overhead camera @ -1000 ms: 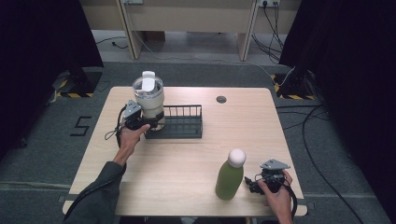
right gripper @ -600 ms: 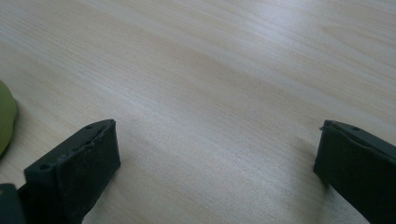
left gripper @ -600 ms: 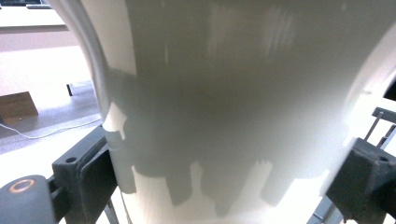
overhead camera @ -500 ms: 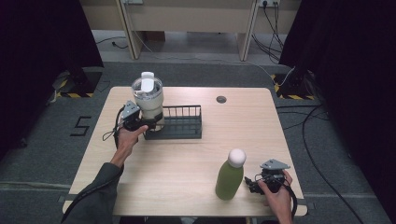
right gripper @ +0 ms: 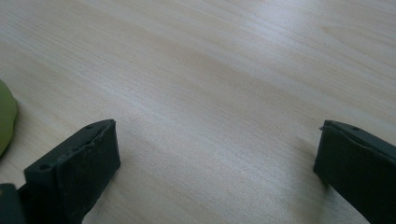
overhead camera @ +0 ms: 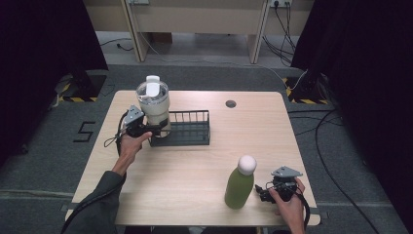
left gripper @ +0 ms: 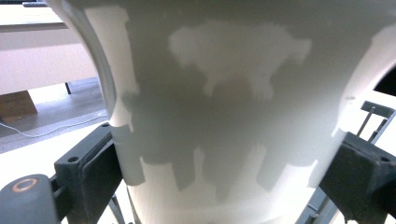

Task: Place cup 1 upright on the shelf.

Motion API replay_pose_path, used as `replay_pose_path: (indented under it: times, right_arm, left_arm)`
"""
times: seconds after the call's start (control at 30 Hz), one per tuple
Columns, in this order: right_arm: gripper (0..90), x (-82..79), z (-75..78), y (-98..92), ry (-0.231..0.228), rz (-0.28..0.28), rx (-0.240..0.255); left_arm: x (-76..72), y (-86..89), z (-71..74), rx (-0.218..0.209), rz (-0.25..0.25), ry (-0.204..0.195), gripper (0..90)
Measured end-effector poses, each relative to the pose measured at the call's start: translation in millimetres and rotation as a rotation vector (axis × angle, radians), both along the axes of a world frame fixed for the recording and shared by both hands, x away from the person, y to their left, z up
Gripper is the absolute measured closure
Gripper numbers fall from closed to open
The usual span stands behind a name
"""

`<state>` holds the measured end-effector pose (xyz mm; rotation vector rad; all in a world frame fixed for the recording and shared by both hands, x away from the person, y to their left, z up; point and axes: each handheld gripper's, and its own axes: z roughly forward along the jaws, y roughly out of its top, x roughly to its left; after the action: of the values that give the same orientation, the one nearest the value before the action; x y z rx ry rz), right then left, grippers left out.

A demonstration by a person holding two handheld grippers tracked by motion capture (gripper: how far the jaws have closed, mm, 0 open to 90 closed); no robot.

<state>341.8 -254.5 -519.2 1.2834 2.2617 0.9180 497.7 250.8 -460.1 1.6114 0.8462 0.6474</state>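
Overhead, my left gripper clasps the cream-white tumbler with a clear lid, standing at the left end of the black wire rack on the pale wooden table. My right gripper rests just beside the green bottle with a white cap. Left gripper view: both jaws press the tumbler's sides. Right gripper view: jaws spread apart over bare wood, the bottle's edge at left.

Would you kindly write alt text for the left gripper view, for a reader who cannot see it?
A cream tumbler stands very close to the camera, with the left gripper and its two black fingers set against its lower sides. Black wires of a rack show at the right edge, and a pale table and grey floor lie behind at the left.
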Motion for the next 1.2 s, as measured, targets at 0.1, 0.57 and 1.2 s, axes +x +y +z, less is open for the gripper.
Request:
replay_pose_path:
  times: [0.1, 0.57, 1.2]
  right_arm:
    - [0.2, -0.1, 0.0, 0.2, 0.001, -0.002, 0.001]
    - [0.2, 0.0, 0.0, 0.1, 0.000, -0.001, 0.000]
    - [0.2, 0.0, 0.0, 0.0, -0.001, 0.001, 0.000]
  left_arm:
    - [-0.9, 0.7, -0.2, -0.003, 0.000, 0.001, 9.1]
    - [-11.3, 5.1, 1.2, 0.008, 0.009, 0.010, 9.5]
    - [-36.6, 22.7, 3.9, 0.017, -0.002, 0.004, 14.6]
